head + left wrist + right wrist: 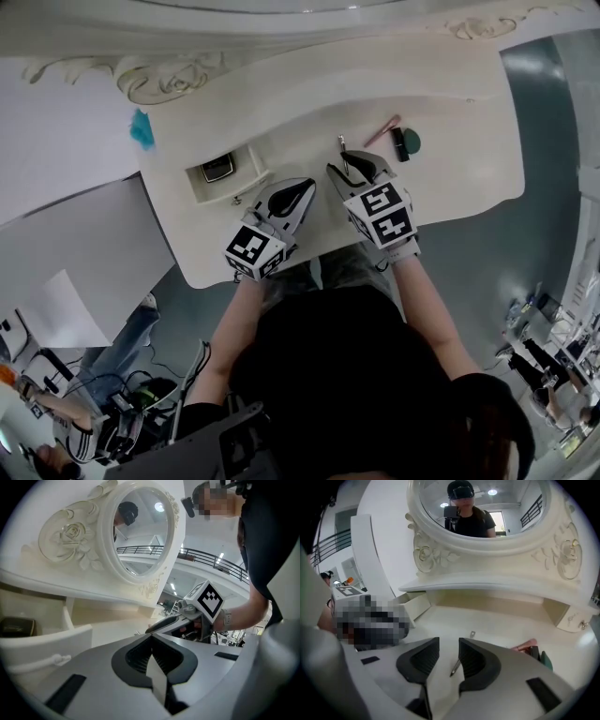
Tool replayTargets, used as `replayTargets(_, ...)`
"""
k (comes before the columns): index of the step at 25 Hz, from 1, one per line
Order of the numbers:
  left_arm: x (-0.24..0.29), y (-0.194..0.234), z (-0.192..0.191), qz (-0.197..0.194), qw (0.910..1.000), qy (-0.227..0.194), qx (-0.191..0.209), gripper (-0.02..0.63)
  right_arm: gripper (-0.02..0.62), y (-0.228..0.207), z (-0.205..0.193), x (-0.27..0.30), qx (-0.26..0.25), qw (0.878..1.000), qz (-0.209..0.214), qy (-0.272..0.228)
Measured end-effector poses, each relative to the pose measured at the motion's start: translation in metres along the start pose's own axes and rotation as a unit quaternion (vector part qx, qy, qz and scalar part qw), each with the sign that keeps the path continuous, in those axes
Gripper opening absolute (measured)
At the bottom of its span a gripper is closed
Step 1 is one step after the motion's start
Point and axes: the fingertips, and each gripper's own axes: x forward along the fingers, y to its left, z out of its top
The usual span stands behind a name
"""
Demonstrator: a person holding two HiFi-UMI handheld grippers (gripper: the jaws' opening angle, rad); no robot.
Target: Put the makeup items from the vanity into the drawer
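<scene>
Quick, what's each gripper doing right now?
Left gripper: closed, empty.
Right gripper: open, with a thin stick lying on the table between its jaws.

The small white drawer stood pulled open, holding a flat dark case with a pale metallic rim, lying face up. To the drawer's right, on the counter, lay a slim pencil, apart from the rest. Farther right of the drawer, a pink stick lay slanted, with a black tube and a teal disc close beside it.
</scene>
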Motion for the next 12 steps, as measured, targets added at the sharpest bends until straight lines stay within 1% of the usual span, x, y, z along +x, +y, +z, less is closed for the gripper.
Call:
replayTargets(4,-0.001,0.0,-0.002,0.001,1.0,0.007,0.003,0.012,0.137,-0.017,-0.001,0.006,0.007,0.999,-0.032,0.001)
replayTargets(7,-0.001,0.001,-0.001,0.004,1.0,0.005,0.002,0.012,0.144,-0.024,-0.004,0.012,0.006,0.999,-0.045,0.013)
replayTargets(12,-0.002,0.0,-0.002,0.003,1.0,0.005,0.002,0.012,0.14,-0.028,-0.008,0.021,0.003,0.998,-0.061,0.032)
